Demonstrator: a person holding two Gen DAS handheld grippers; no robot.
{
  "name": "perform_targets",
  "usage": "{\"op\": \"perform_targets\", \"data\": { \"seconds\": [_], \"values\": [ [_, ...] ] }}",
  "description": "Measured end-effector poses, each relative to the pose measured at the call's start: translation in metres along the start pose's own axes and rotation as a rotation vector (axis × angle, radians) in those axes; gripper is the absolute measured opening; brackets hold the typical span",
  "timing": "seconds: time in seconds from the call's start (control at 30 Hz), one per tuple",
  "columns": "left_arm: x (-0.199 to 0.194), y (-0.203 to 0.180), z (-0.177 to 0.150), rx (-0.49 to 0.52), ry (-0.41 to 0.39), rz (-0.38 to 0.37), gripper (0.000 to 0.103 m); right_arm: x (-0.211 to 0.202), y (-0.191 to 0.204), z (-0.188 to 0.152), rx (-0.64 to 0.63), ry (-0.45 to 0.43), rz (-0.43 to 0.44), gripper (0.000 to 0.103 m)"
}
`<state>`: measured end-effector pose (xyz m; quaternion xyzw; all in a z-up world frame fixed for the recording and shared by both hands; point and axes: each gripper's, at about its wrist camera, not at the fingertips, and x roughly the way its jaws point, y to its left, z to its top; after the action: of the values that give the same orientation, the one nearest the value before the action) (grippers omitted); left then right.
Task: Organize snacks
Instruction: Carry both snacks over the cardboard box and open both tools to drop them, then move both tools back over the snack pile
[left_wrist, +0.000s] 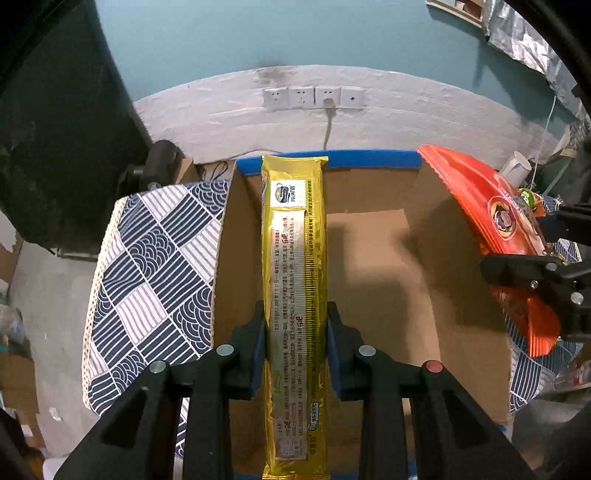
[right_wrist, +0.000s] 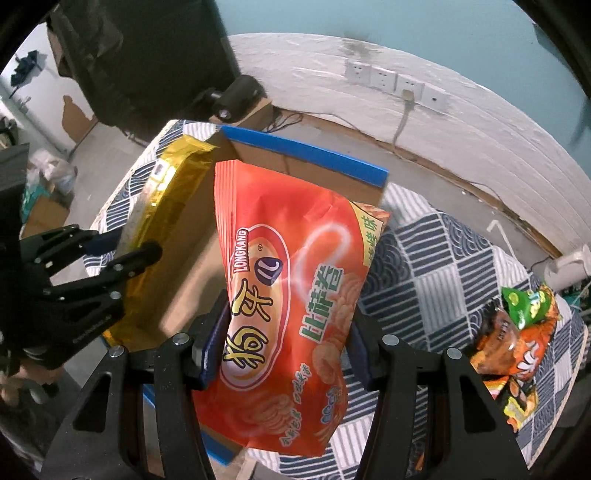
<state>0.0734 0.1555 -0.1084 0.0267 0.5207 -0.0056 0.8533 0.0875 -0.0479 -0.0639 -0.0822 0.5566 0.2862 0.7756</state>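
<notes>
My left gripper (left_wrist: 295, 314) is shut on a long gold snack packet (left_wrist: 294, 295) and holds it lengthwise over the open cardboard box (left_wrist: 373, 251) with a blue-taped rim. My right gripper (right_wrist: 286, 314) is shut on an orange-red chip bag (right_wrist: 291, 280) and holds it above the box's right side (right_wrist: 184, 266). The orange bag also shows at the right of the left wrist view (left_wrist: 495, 206). The gold packet (right_wrist: 162, 206) and left gripper (right_wrist: 122, 247) show at the left of the right wrist view.
The box stands on a table with a navy-and-white patterned cloth (left_wrist: 155, 266). Several more snack bags (right_wrist: 517, 332) lie on the cloth at the right. A white wall with sockets (left_wrist: 314, 98) is behind. Clutter and cartons lie on the floor at the left.
</notes>
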Motion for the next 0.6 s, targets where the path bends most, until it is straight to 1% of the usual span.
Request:
{"op": "perform_targets", "data": {
  "seconds": [0.07,0.13,0.17,0.2,0.23,0.27,0.33,0.6],
  "values": [
    [0.004,0.003,-0.002,-0.010,0.015,-0.005,0.029,0.004,0.006,0.003,-0.006,0.002,0.006,0.057],
    [0.006,0.006,-0.004,-0.021,0.018,0.002,0.030,0.007,0.011,0.005,-0.012,0.005,0.011,0.061],
    [0.006,0.006,-0.004,-0.022,0.014,0.010,0.034,0.008,0.012,0.007,-0.012,0.005,0.013,0.062],
    [0.005,0.007,-0.005,-0.021,0.008,0.021,0.037,0.009,0.013,0.007,-0.013,0.008,0.015,0.066],
    [0.003,0.008,-0.005,-0.020,0.002,0.032,0.047,0.010,0.013,0.008,-0.012,0.011,0.013,0.070],
    [0.002,0.008,-0.005,-0.019,-0.006,0.039,0.054,0.011,0.013,0.009,-0.011,0.009,0.009,0.071],
    [-0.002,0.009,-0.006,-0.018,-0.028,0.054,0.059,0.010,0.013,0.008,-0.008,0.002,-0.002,0.073],
    [-0.004,0.004,-0.002,-0.003,-0.028,0.057,0.060,-0.006,0.006,0.002,0.001,-0.022,-0.024,0.075]
  ]
}}
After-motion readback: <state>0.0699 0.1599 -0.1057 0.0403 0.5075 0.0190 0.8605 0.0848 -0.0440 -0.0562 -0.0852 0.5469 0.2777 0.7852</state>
